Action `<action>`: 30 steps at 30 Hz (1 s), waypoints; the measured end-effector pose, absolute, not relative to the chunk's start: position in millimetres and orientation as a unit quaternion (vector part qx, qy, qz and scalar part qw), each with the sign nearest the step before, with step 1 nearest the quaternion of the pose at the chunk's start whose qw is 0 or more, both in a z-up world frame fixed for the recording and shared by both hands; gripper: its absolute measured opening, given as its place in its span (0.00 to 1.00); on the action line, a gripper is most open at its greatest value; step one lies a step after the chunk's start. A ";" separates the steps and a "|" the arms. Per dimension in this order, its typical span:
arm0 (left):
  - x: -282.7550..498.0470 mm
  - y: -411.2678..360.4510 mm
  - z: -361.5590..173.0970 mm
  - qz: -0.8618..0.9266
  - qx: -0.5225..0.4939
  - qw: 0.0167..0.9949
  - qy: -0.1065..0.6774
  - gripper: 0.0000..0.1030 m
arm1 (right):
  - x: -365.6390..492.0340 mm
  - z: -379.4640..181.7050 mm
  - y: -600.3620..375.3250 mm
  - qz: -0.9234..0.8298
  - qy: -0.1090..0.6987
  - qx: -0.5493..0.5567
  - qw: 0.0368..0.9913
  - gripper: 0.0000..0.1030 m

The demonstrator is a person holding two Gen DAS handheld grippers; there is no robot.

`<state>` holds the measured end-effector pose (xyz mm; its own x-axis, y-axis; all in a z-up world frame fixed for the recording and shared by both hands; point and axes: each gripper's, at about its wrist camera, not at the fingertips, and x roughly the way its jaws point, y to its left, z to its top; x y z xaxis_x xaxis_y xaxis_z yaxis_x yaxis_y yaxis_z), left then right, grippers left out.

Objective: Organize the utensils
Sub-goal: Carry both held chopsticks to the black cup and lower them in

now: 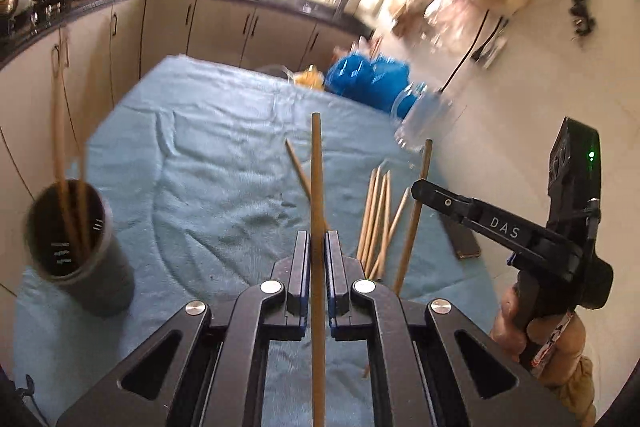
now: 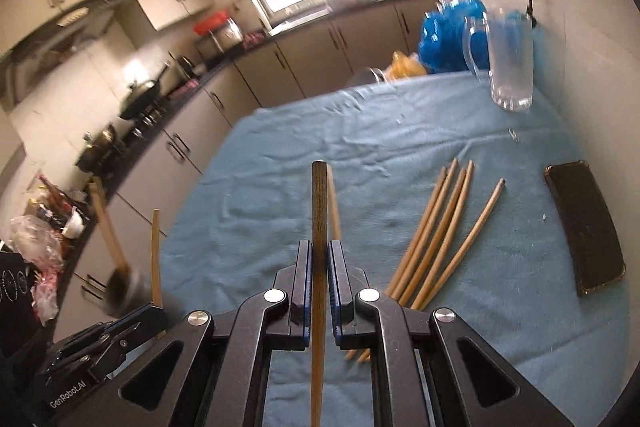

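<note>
A dark round cup holding chopsticks stands near the left edge of the wrinkled blue cloth. A thin wooden chopstick is clamped in the left gripper; a darker one in the right gripper. Loose chopsticks lie right of bare cloth, before a flat dark case and a glass mug.

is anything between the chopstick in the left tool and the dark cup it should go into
Nothing visible blocks it. The left tool is shut on a chopstick, and only bare blue cloth lies between it and the dark cup. Chopsticks already inside lean to one side, leaving part of the mouth open.
</note>
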<state>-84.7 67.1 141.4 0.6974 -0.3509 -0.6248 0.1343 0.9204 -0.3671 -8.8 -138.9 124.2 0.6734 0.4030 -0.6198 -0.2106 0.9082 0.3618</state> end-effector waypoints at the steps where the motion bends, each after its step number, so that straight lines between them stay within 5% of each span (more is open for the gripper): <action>1: -91.9 72.5 148.0 -0.135 -0.151 0.913 0.354 0.06 | -16.3 131.8 -134.6 0.173 0.356 0.131 0.909 0.08; 14: -125.3 173.7 236.2 -0.040 -0.161 0.969 0.185 0.06 | -53.8 210.8 -47.8 0.263 0.243 0.117 0.927 0.08; 30: -61.8 239.9 203.9 0.031 -0.150 0.978 0.143 0.06 | -6.6 206.7 87.5 0.284 0.173 0.087 0.939 0.08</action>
<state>-61.8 239.9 203.9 0.9575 0.0170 -0.2879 -0.1024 0.9533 -0.2842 -6.6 87.5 206.7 0.7791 0.5634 -0.2750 -0.5032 0.8236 0.2616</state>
